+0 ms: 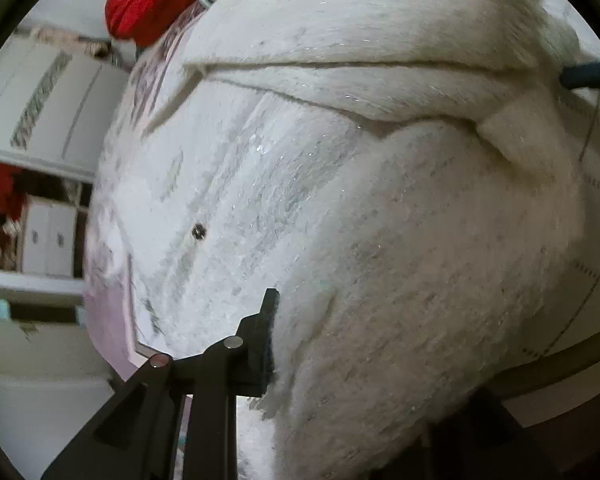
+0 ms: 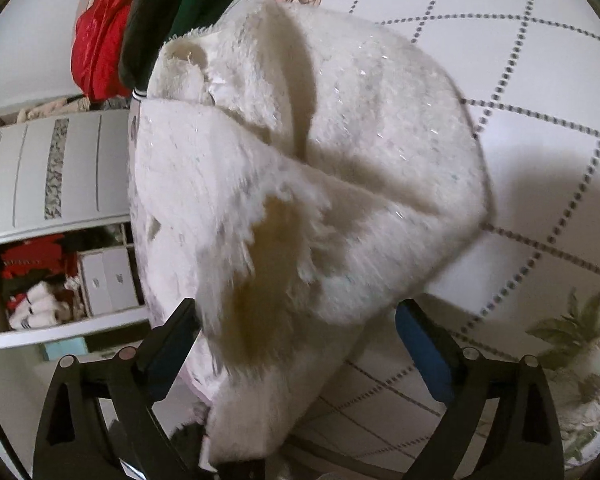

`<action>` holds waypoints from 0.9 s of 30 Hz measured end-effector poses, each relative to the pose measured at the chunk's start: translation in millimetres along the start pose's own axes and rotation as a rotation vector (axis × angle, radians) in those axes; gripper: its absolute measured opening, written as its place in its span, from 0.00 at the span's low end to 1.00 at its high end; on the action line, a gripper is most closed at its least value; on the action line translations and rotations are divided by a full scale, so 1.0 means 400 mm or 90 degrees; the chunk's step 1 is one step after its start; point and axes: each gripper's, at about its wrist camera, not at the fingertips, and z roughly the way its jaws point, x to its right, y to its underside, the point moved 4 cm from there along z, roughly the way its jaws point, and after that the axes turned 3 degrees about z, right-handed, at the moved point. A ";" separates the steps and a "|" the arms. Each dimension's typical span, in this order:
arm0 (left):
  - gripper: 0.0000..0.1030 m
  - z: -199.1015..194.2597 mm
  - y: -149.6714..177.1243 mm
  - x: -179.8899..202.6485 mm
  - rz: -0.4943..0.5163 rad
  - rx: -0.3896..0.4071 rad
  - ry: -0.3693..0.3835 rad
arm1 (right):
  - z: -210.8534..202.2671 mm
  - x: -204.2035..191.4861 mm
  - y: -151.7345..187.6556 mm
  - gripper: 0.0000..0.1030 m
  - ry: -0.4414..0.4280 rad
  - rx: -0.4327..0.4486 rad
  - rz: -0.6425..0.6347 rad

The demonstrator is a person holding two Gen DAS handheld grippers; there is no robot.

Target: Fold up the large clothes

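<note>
A large white fluffy garment [image 1: 340, 184] with glittery threads fills the left wrist view, lying on a bed. It has a small dark button [image 1: 198, 232] and folded layers across the top. My left gripper [image 1: 300, 344] is shut on the garment's fringed edge; only its left finger [image 1: 265, 340] shows, the right one is hidden under the fabric. In the right wrist view the same garment [image 2: 300, 184] hangs bunched between my right gripper's [image 2: 300, 320] spread fingers [image 2: 424, 352], which stand well apart around it. The right gripper's fingertip [image 1: 588, 74] also shows at the left wrist view's right edge.
A white quilted bedspread [image 2: 540, 140] with dotted diamond lines and a flower print lies under the garment. Red [image 2: 100, 40] and dark green clothes [image 2: 172, 4] lie at the far end of the bed. A white wardrobe [image 2: 40, 172] with open shelves of folded clothes stands to the left.
</note>
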 end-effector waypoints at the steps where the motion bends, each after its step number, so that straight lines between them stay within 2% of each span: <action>1: 0.20 0.001 -0.002 -0.005 -0.013 -0.006 0.012 | 0.004 -0.007 -0.009 0.96 -0.006 0.003 0.003; 5: 0.20 0.001 -0.007 -0.021 -0.042 -0.017 0.043 | 0.046 -0.002 -0.033 0.99 0.000 -0.008 0.026; 11: 0.20 0.000 -0.003 -0.022 -0.043 -0.013 0.049 | 0.097 -0.007 -0.087 0.99 -0.001 -0.014 0.059; 12: 0.20 -0.003 -0.001 -0.021 -0.042 -0.012 0.050 | 0.102 -0.015 -0.094 0.93 0.000 -0.005 0.065; 13: 0.20 -0.008 0.000 -0.019 -0.041 -0.011 0.050 | 0.110 -0.022 -0.099 0.84 0.003 -0.002 0.070; 14: 0.20 -0.011 0.002 -0.019 -0.040 -0.009 0.049 | 0.120 -0.025 -0.102 0.46 0.007 -0.008 0.076; 15: 0.20 -0.009 0.000 -0.028 -0.040 -0.007 0.049 | 0.132 -0.025 -0.106 0.36 0.006 -0.017 0.091; 18: 0.19 -0.026 0.003 -0.032 -0.035 -0.003 0.055 | 0.115 -0.040 -0.101 0.27 0.023 -0.004 0.095; 21: 0.18 -0.067 0.022 -0.042 -0.026 0.006 0.070 | 0.052 -0.046 -0.058 0.25 0.045 -0.015 0.095; 27: 0.19 -0.219 0.112 -0.054 0.016 0.001 0.175 | -0.167 -0.041 0.066 0.24 0.107 -0.037 0.137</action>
